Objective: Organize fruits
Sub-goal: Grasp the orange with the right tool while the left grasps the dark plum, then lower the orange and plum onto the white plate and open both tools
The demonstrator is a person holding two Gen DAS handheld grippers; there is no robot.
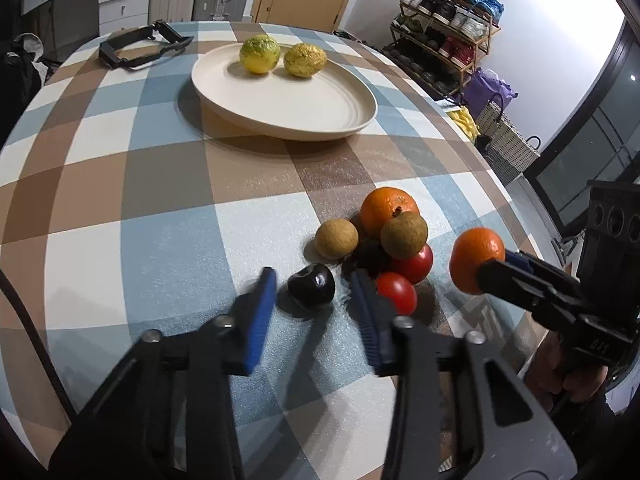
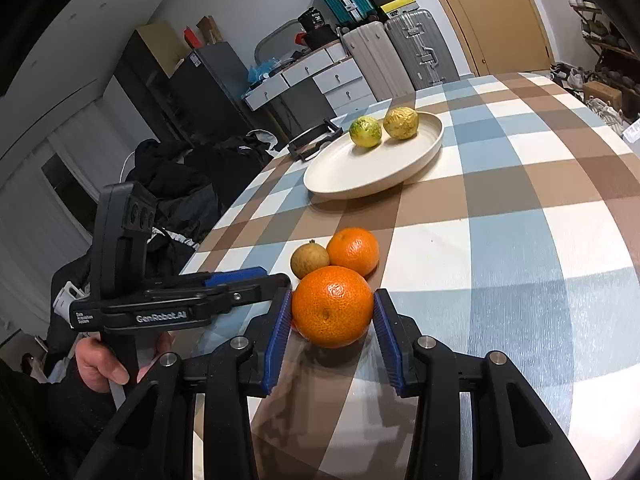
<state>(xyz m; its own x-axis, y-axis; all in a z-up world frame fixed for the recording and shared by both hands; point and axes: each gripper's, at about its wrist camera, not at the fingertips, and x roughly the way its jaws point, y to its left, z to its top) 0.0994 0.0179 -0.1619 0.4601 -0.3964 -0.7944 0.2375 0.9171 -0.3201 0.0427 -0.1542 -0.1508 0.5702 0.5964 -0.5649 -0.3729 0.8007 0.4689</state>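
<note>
My right gripper (image 2: 333, 304) is shut on an orange (image 2: 333, 306) and holds it above the checked table; the held orange also shows in the left wrist view (image 1: 474, 258). My left gripper (image 1: 314, 280) is open, its blue pads either side of a dark plum (image 1: 312, 286) on the cloth. Beside it lie a second orange (image 1: 386, 210), two brown longans (image 1: 336, 239) (image 1: 404, 234) and two red tomatoes (image 1: 414, 264) (image 1: 397, 293). A cream plate (image 1: 288, 104) farther back holds two yellow-green fruits (image 1: 259, 54) (image 1: 305, 60).
A black frame-like object (image 1: 140, 46) lies on the table's far left by the plate. A shoe rack (image 1: 444, 20) and bags stand beyond the table's right edge. Suitcases (image 2: 400, 52), drawers and a pile of dark clothes (image 2: 180, 184) stand beyond the far side.
</note>
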